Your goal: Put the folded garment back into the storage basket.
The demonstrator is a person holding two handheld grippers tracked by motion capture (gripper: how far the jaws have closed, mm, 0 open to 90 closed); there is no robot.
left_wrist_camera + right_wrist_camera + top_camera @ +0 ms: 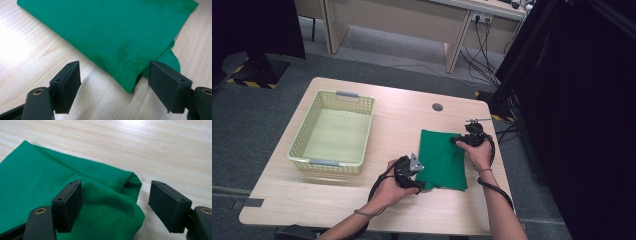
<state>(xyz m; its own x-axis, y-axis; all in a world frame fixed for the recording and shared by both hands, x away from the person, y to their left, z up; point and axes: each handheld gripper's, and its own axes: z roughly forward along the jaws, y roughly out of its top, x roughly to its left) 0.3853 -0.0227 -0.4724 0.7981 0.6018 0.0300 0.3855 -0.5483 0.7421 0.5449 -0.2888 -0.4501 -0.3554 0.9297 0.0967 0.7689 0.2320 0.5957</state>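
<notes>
A folded green cloth [442, 159] lies flat on the wooden table [337, 205], right of centre. My left gripper [421, 183] sits at the cloth's near left corner. In the left gripper view that corner [125, 82] lies in the gap between the two black jaws, and neither pad touches it: the left gripper [115, 66] is open. My right gripper [458, 141] is at the far right corner. In the right gripper view, the rumpled folded corner [125, 195] lies between the spread jaws of the right gripper [116, 185], also open.
A pale yellow perforated basket [324, 167] with grey handles stands on the table's left half, with nothing in it. A round cable hole [437, 106] is near the far edge. Bare tabletop runs along the near edge. Dark equipment and cables stand past the table's right side.
</notes>
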